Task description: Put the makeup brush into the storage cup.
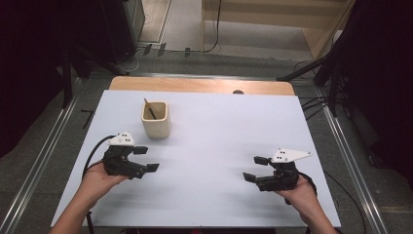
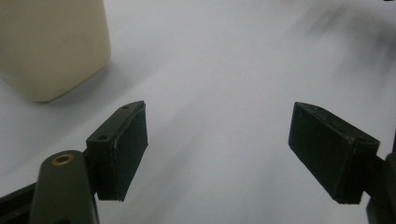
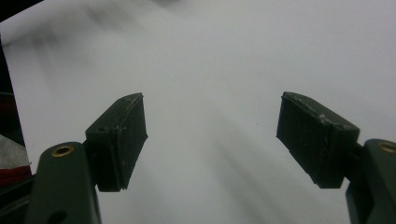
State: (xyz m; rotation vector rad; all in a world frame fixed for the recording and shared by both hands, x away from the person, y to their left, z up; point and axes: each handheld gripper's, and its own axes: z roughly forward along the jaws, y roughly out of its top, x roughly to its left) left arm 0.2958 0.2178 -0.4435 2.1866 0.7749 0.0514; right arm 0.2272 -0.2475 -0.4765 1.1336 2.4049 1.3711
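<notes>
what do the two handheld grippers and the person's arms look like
Both the left gripper and the right gripper have chunky black bodies with two flat rectangular black pads. Each carries a pale grey three-cornered plate with dark dots, brass-coloured screw holes near the jaws, and a black cable. The forearms are bare, with no sleeves.

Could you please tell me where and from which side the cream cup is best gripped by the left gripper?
Probably across its upper wall. The cream cup stands upright with rounded square sides, close ahead of the open left gripper. Come in level from the near side, jaws straddling two opposite flat faces, staying below the sticks leaning inside.
</notes>
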